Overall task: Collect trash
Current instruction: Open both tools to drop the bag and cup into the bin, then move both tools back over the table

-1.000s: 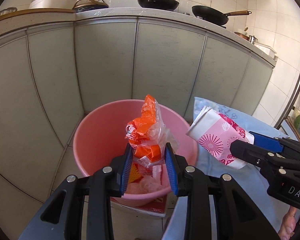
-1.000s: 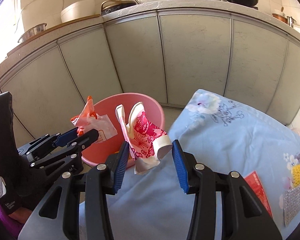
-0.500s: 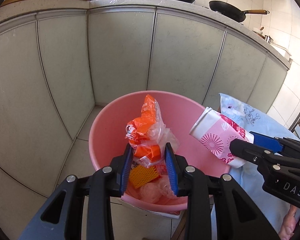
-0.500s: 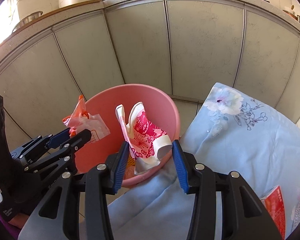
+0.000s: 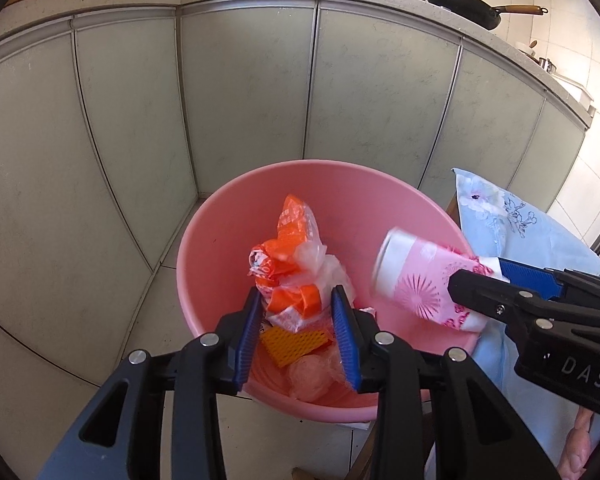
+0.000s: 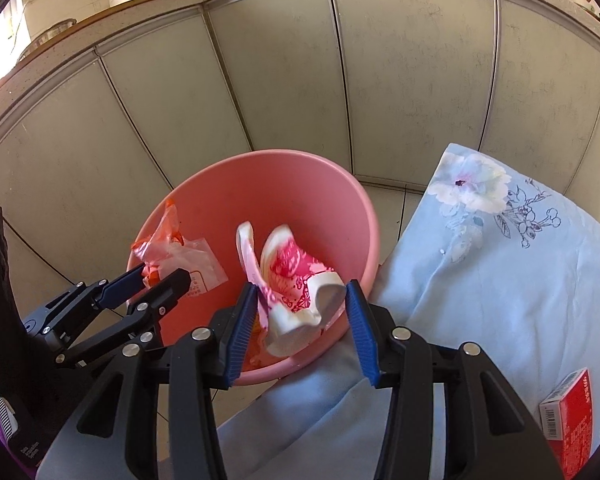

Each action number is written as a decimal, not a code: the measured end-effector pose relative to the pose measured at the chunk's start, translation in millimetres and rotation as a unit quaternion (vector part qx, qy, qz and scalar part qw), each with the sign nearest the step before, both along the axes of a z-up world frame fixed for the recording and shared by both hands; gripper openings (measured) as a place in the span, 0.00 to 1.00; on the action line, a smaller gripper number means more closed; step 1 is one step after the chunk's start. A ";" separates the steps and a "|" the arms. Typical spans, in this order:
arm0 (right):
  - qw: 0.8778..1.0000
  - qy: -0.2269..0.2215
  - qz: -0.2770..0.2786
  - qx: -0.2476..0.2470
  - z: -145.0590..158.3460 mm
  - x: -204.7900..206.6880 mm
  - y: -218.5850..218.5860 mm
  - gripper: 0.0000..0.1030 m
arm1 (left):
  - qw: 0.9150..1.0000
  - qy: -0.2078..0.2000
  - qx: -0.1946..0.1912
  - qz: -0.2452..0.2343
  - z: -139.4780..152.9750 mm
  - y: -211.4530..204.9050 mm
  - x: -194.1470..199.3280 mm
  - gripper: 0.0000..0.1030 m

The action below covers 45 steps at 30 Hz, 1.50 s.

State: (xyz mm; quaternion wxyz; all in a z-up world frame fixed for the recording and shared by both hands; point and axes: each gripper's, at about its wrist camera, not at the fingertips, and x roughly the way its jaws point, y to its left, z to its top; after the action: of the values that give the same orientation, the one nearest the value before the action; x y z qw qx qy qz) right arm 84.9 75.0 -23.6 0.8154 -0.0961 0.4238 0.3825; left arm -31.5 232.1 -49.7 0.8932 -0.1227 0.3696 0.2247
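Note:
A pink bin (image 5: 260, 200) (image 6: 324, 184) stands on the floor by the cabinets. My left gripper (image 5: 296, 316) (image 6: 160, 276) is shut on an orange and clear plastic wrapper (image 5: 296, 256) (image 6: 172, 248), held over the bin. My right gripper (image 6: 300, 312) (image 5: 484, 276) has its jaws spread over the bin. The crushed pink paper cup (image 6: 296, 280) (image 5: 420, 280) sits between them, blurred, touching only the left pad. Other trash lies in the bin bottom, including a yellow mesh piece (image 5: 296, 342).
A table with a light blue floral cloth (image 6: 500, 260) (image 5: 508, 220) stands right of the bin. A red box (image 6: 568, 420) lies at its right edge. Grey cabinet doors (image 5: 240, 100) stand behind the bin, with pans (image 5: 464, 10) on the counter.
Both grippers moved forward over the bin. The right gripper's jaws opened wider and the pink cup slipped loose, tilting down. The left gripper still holds the wrapper.

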 end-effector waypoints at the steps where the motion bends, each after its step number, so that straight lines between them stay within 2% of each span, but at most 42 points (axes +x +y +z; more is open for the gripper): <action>1: 1.000 0.002 -0.001 0.000 -0.6 0.4 -0.5 0.45 | 1.000 0.001 -0.001 0.001 -0.6 -0.2 0.6 0.34; 11: 1.000 0.003 -0.005 0.002 -0.4 -0.6 -7.1 0.45 | 1.000 0.002 0.003 0.003 0.2 -2.6 3.4 0.40; 20: 1.000 -0.001 -0.007 0.011 7.8 -5.8 -23.6 0.45 | 1.000 -0.007 0.013 -0.008 13.0 -9.8 -1.1 0.41; 29: 0.999 0.000 -0.034 0.028 20.0 -7.0 -66.2 0.45 | 0.999 -0.019 0.029 -0.022 33.8 -23.6 -12.4 0.41; 35: 0.998 -0.014 -0.053 0.029 30.7 -10.7 -102.8 0.45 | 0.998 -0.029 0.037 -0.034 49.6 -36.8 -19.0 0.41; 45: 0.996 -0.042 -0.073 0.018 41.7 -32.3 -168.7 0.45 | 0.995 -0.042 0.033 -0.086 72.7 -75.9 -23.1 0.42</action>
State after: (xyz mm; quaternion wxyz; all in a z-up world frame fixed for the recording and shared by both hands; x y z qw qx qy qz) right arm 52.6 -93.6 18.1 0.8596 -0.0662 0.3884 0.3254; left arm -54.6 156.2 23.0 0.9273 -0.0706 0.3339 0.1535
